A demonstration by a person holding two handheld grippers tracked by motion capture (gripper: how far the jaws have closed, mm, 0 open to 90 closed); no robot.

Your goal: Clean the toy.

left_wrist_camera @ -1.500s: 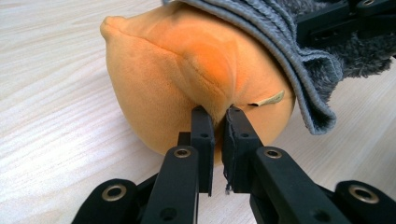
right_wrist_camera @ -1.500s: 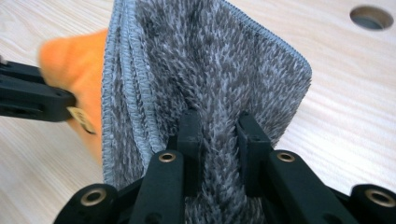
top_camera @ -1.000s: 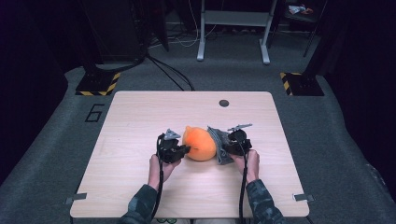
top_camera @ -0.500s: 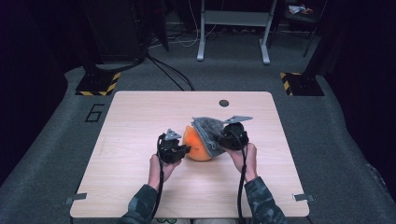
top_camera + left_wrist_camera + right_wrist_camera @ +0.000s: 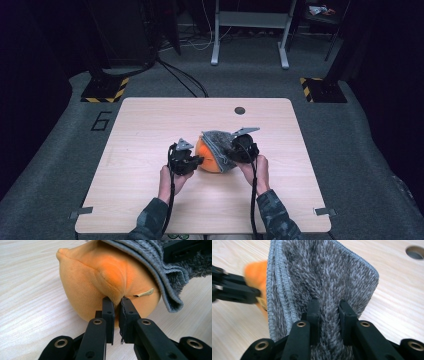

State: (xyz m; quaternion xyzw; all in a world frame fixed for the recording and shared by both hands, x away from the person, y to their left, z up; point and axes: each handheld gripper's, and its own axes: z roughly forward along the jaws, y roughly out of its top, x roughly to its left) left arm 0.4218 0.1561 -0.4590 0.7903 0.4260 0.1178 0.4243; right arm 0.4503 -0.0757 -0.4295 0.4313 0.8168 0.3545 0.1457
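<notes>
While the left gripper [image 5: 114, 300] pinches a fold of the orange plush toy [image 5: 100, 277], its jaws clamped tight on the fabric, the toy rests on the wooden surface [image 5: 150, 130] near the middle, between the person's two hands. The right gripper [image 5: 328, 303] has its jaws clamped on a ridge of the grey fuzzy cloth [image 5: 322, 270], which drapes over the top and far side of the toy. The step in hand appears to be drawing the cloth across the toy. To do it well, the left grip should anchor the toy low against the surface, so it cannot roll or lift. The right gripper should carry the cloth's stitched edge [image 5: 274, 290] high enough to clear the toy's crown, then lower it evenly, without dragging the plush sideways.
</notes>
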